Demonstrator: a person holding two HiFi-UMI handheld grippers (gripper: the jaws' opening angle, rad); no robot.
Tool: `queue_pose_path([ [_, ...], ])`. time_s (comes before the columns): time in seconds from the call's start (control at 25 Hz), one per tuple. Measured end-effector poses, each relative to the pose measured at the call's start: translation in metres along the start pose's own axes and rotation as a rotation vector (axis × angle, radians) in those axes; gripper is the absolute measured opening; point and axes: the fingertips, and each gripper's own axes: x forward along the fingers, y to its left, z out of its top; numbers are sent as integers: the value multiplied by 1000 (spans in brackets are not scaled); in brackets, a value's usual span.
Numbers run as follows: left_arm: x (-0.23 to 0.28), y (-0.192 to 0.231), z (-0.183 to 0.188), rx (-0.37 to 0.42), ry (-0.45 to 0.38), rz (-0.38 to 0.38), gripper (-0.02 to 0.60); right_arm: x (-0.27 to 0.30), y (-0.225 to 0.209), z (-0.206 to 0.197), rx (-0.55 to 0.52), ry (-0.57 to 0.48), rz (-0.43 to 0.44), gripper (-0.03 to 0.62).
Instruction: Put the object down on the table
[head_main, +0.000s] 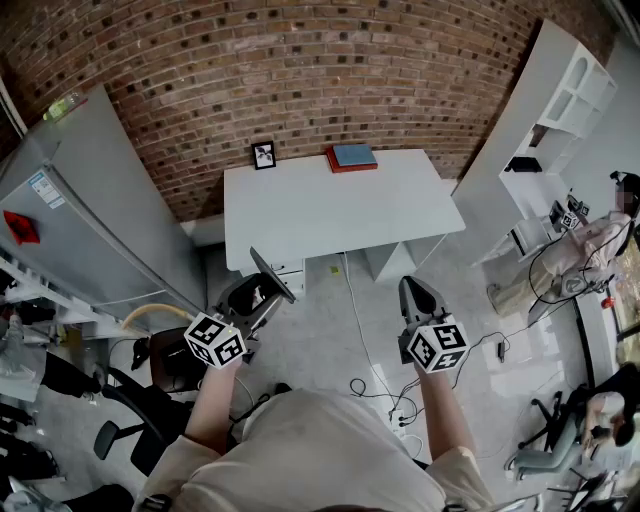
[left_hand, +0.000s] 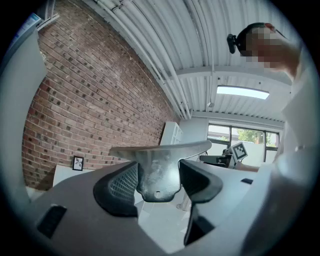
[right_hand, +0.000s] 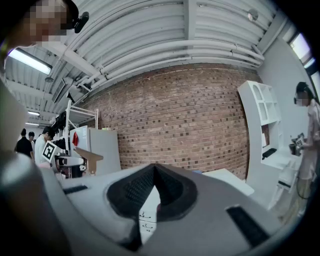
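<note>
My left gripper (head_main: 256, 292) is shut on a grey flat-topped object (head_main: 272, 275), held in the air short of the white table (head_main: 330, 215). In the left gripper view the object (left_hand: 159, 170) is a grey metal piece with a wide flat top and a stem with a hole. The stem is pinched between the two black pads (left_hand: 120, 186) of the left gripper (left_hand: 159, 175). My right gripper (head_main: 418, 295) hangs to the right, also short of the table. In its own view the right gripper (right_hand: 154, 175) has its pads meeting, with nothing between them.
On the table's far edge stand a small picture frame (head_main: 264, 154) and a red and blue book (head_main: 351, 157). A grey cabinet (head_main: 90, 200) stands to the left and white shelves (head_main: 560, 100) to the right. Cables (head_main: 380, 385) lie on the floor. A person (head_main: 600, 235) stands at the far right.
</note>
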Motion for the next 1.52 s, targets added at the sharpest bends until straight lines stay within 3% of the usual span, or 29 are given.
queue_pose_path([
  [0.64, -13, 10, -3, -9, 14, -15, 255, 3, 23, -4, -54, 12, -35, 3],
  [1.52, -42, 46, -6, -2, 51, -99, 255, 8, 72, -21, 4, 4, -107, 3],
])
